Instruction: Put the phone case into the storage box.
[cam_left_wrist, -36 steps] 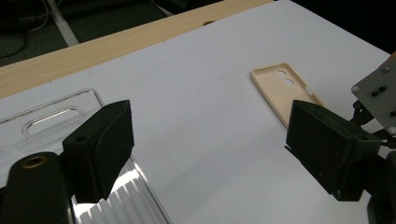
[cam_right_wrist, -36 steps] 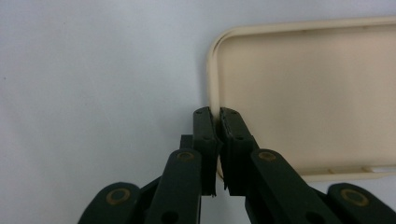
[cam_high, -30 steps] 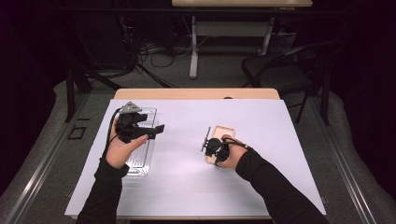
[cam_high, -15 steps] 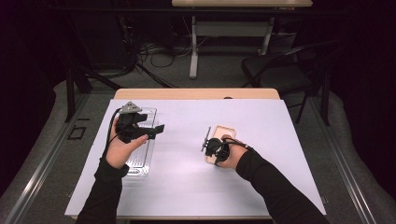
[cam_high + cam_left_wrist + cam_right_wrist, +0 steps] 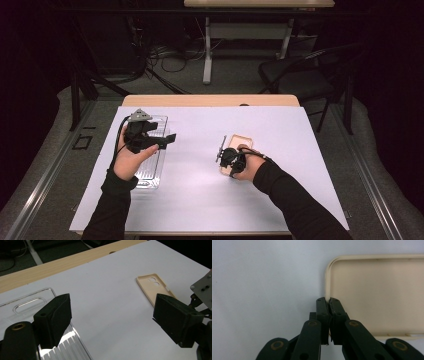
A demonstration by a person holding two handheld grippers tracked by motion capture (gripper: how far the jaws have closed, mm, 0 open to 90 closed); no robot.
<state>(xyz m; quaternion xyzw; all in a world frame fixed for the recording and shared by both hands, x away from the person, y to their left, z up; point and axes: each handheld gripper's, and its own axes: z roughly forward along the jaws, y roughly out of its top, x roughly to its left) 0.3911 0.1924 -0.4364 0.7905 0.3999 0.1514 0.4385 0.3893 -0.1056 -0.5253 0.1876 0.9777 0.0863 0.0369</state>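
You hold a gripper in each hand over the table, which has a big white sheet (image 5: pixel 200 200) on it. The phone case (image 5: pixel 242 141) is the thing to look at. It is a cream-colored shell, lying flat on the white sheet with its hollow side up.

Your right gripper (image 5: pixel 229 157) is at the near end of the phone case. In the right gripper view, its two black jaws are squeezed tight together, and the thin rim of the phone case (image 5: pixel 374 295) is pinched between their tips. One jaw sits on the outside of the rim, over the white sheet (image 5: pixel 262 277). The other sits on the inside, over the floor of the case. So the right gripper is grasping the phone case by its edge. The case rests on the sheet.

Your left gripper (image 5: pixel 150 140) is well apart from the phone case, off to its left side. Its jaws stand wide apart with nothing between them, so it is let go and holds nothing. It hangs over a clear plastic tray (image 5: pixel 155 172), which also lies on the white sheet, well to the left of the phone case. In the left gripper view you can see the phone case (image 5: pixel 153 287) far off, with two round holes near one end, and the clear plastic tray (image 5: pixel 32 303) close by under the jaws.
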